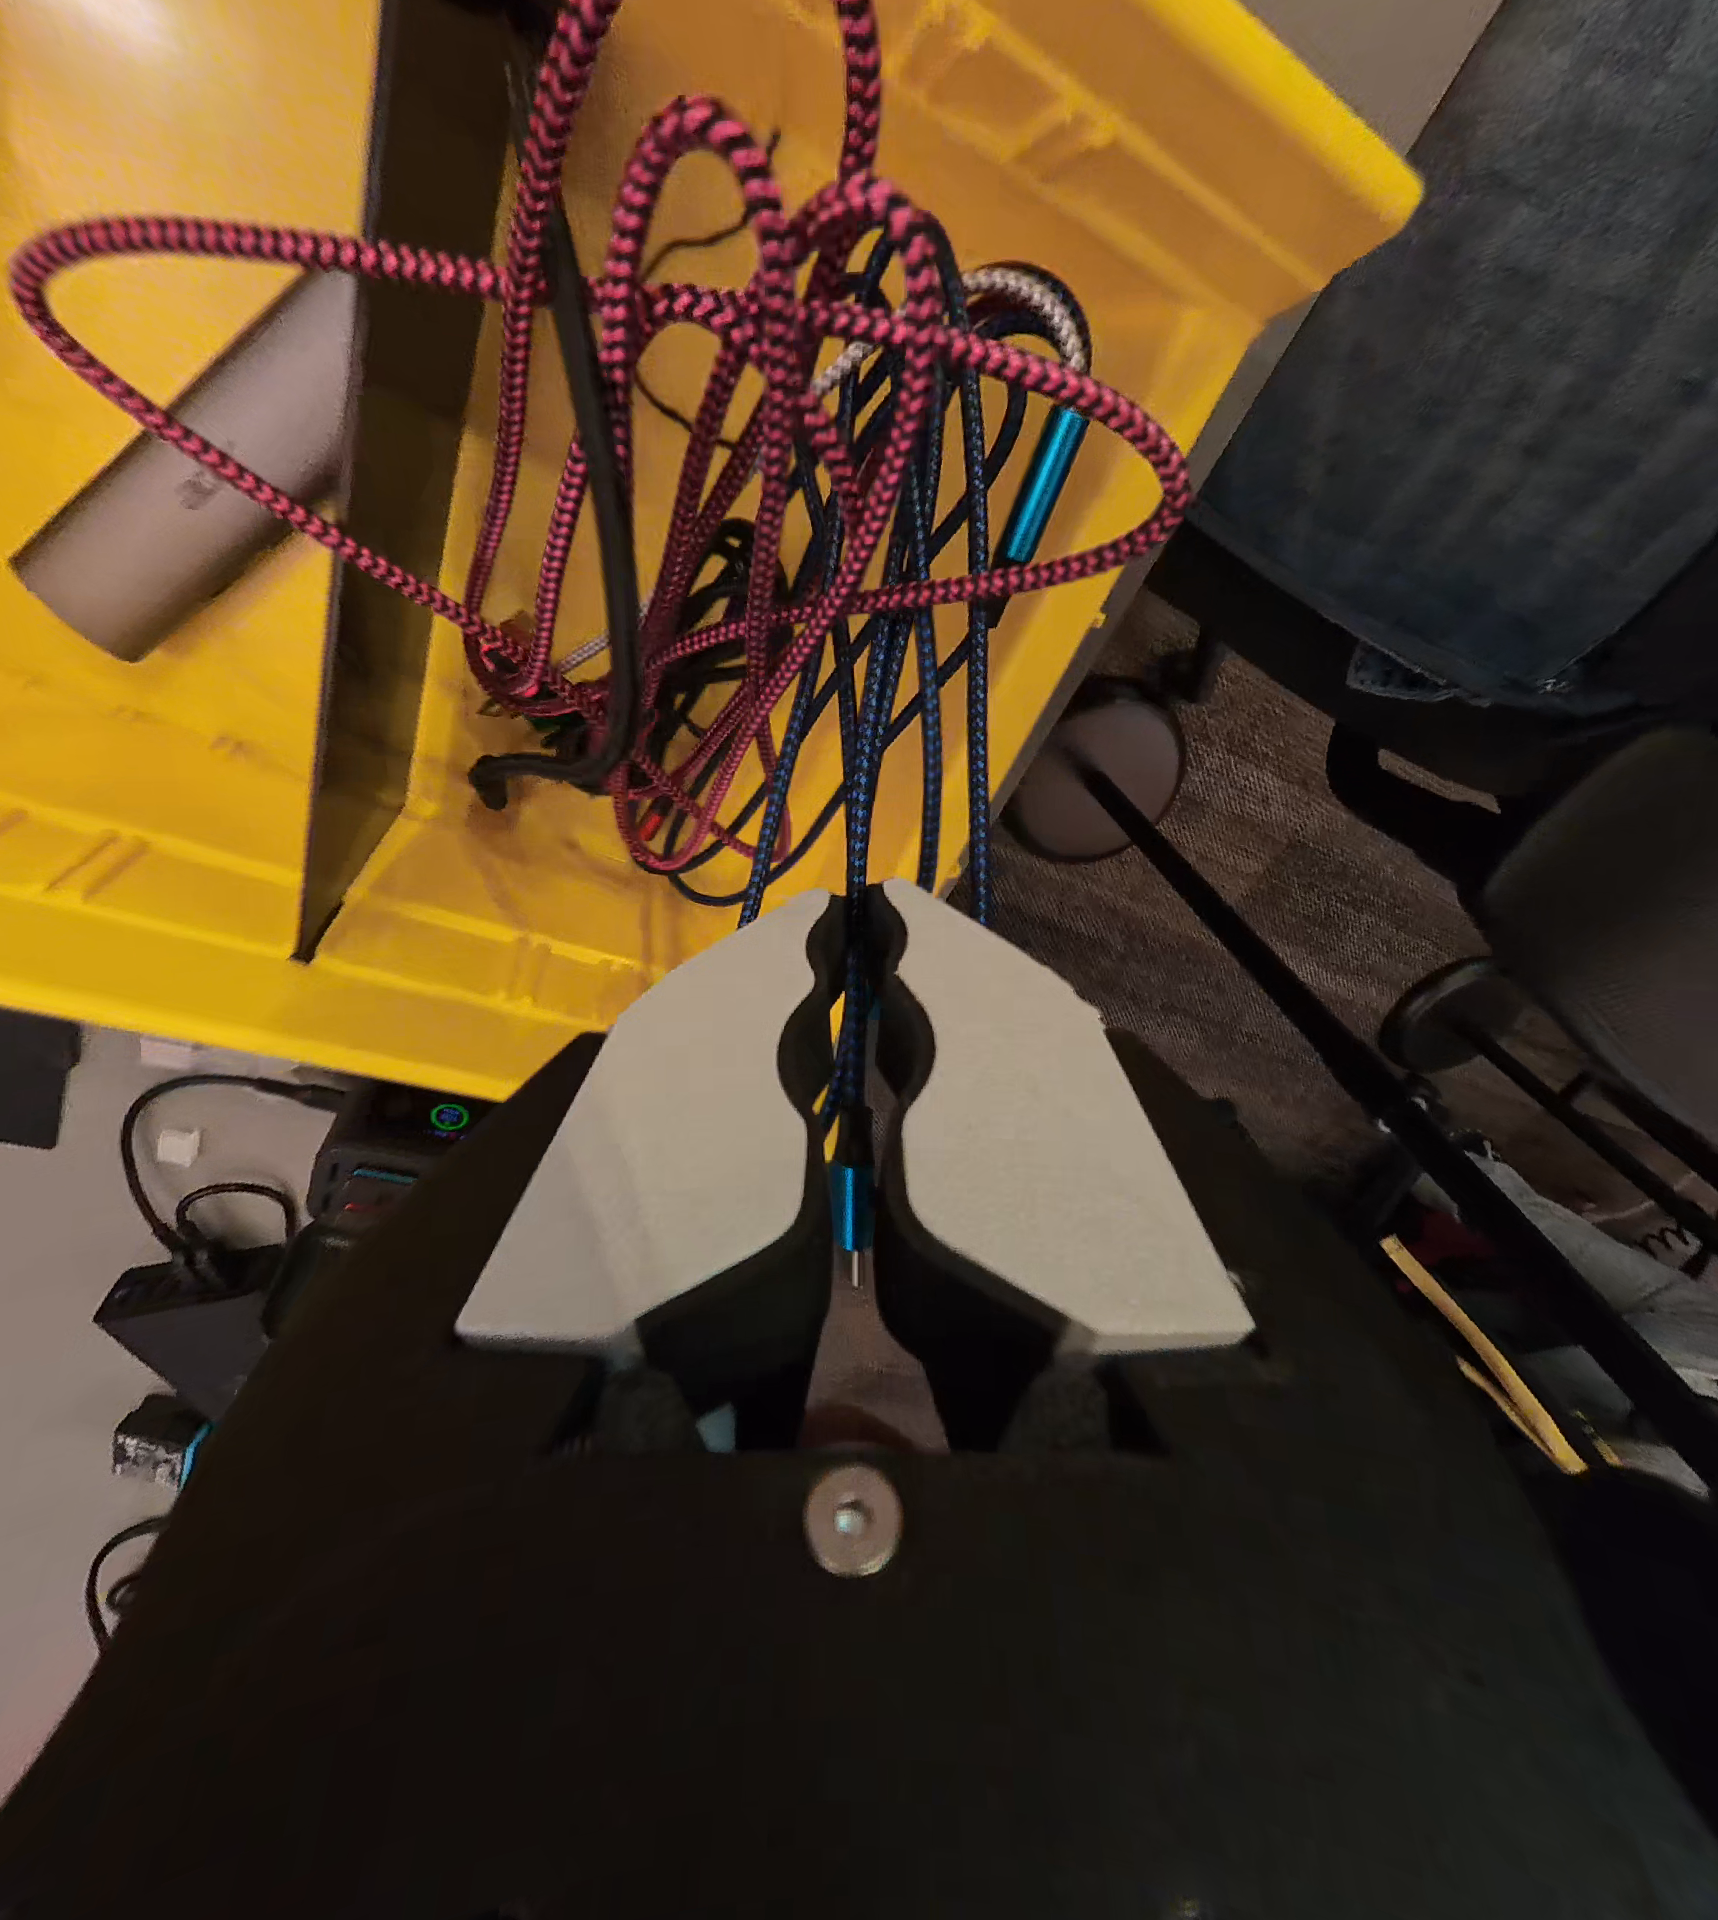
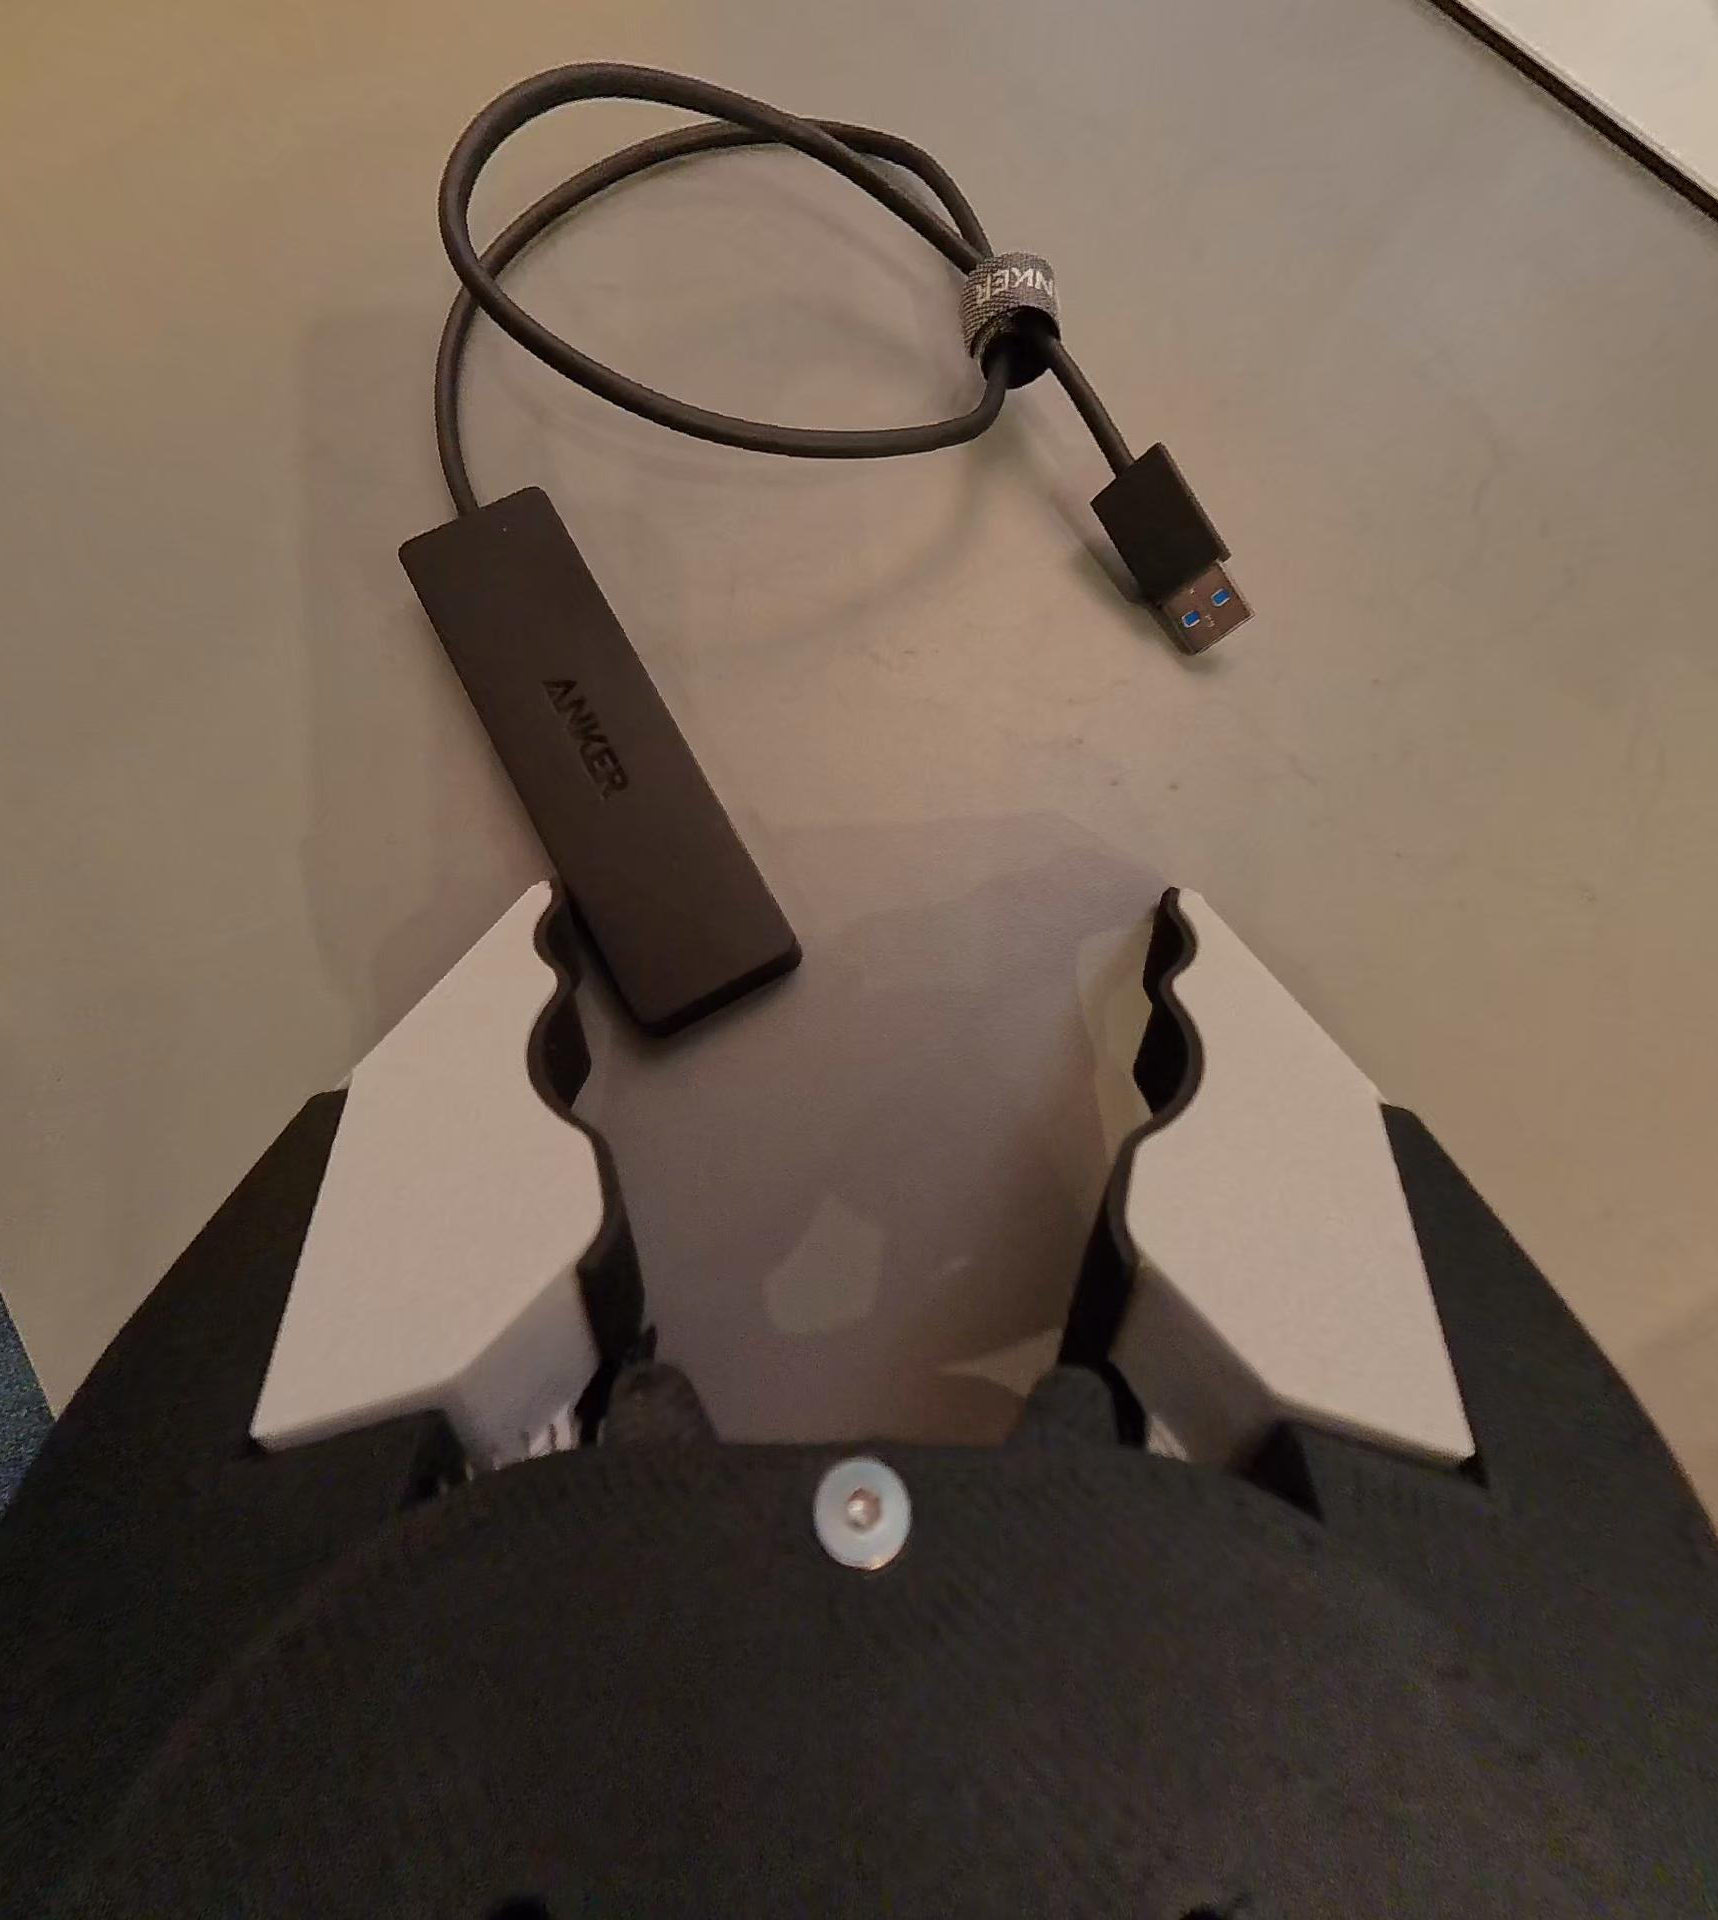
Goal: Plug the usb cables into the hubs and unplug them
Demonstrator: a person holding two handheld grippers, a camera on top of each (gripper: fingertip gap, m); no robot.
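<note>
My left gripper (image 1: 863,899) is shut on a blue braided USB cable (image 1: 922,665). Its small blue plug (image 1: 848,1210) sits back between the fingers, and its larger blue plug (image 1: 1042,483) hangs ahead. The cable is tangled with pink-and-black braided cables (image 1: 564,301) hanging over a yellow bin (image 1: 1094,135). My right gripper (image 2: 860,914) is open and empty just above the grey table (image 2: 1354,831). A flat black USB hub (image 2: 595,758) lies ahead, its near end by my left finger (image 2: 460,1122). Its black lead (image 2: 626,353) loops to a USB-A plug (image 2: 1175,545).
A grey box (image 1: 180,488) and a cardboard divider (image 1: 398,416) are in the bin. Black hubs and chargers (image 1: 200,1320) with cords sit on the table at lower left. Office chairs (image 1: 1665,914) stand right. A white board edge (image 2: 1665,125) lies at top right. There is about 50 cm between the tips of the two grippers.
</note>
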